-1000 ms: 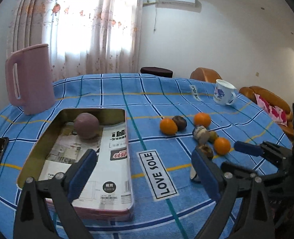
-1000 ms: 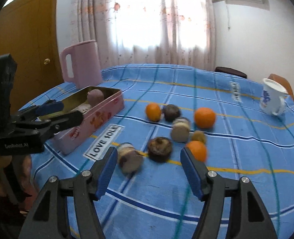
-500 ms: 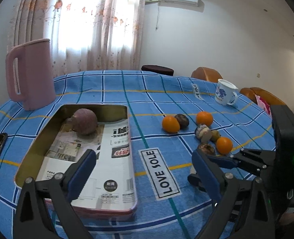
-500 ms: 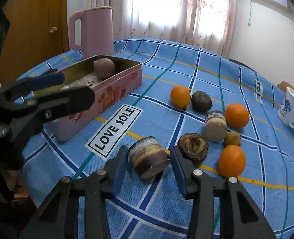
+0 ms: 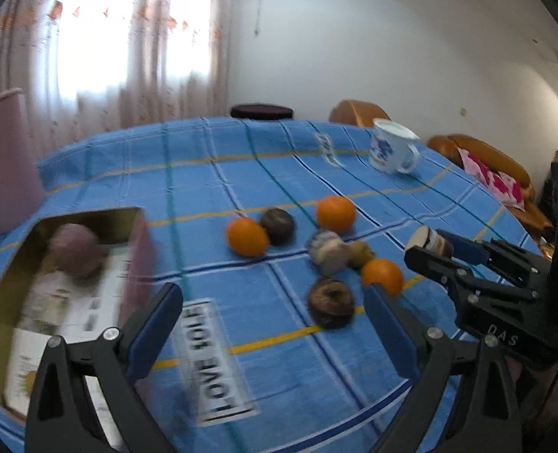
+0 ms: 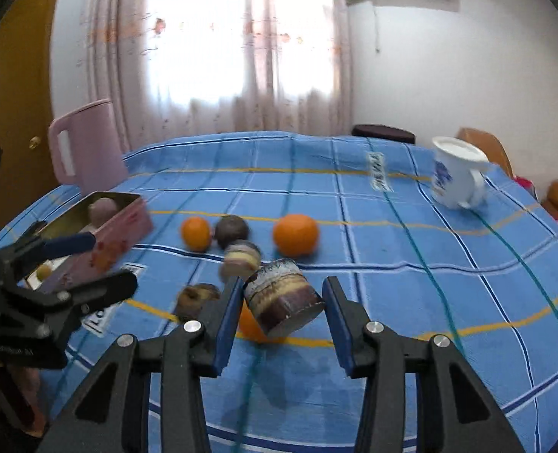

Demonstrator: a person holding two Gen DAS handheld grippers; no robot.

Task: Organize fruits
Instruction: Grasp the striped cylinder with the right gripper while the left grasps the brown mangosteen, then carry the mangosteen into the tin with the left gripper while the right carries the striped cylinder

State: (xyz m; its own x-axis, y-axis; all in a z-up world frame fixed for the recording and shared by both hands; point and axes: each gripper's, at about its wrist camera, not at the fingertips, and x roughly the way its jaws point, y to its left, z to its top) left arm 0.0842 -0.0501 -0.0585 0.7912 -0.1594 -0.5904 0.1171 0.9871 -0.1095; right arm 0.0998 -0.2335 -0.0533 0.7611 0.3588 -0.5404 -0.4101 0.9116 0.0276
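I have the cut purple-brown chunk [image 6: 284,296] clamped between the blue pads of my right gripper [image 6: 280,315], lifted clear of the cloth. The jaws have just been closing, and the piece now sits pinched between them. It is a short cylinder with a dark banded skin and a pale flat cut face, rough-looking, firm enough to take the squeeze, I judge.

My left gripper [image 5: 273,324] hangs spread wide with nothing between its pads, over the blue checked tablecloth [image 5: 279,173].

Progress looks early to me. The pink tin [image 5: 135,249], rectangular, gold-lined inside with printed paper on its floor, holds only one round purple fruit [image 5: 75,250]. Left out on the cloth are three glossy oranges, the nearest [image 5: 382,275] just beside the left gripper's right finger, a dark round fruit [image 5: 277,221] touching another orange [image 5: 248,236], a second pale cut chunk [image 5: 328,252], a small brownish-green fruit [image 5: 361,253] and a shrivelled brown one [image 5: 331,302].

A pink jug [image 6: 86,149] stands beyond the tin; a white mug [image 6: 454,175] sits well apart at the far right.
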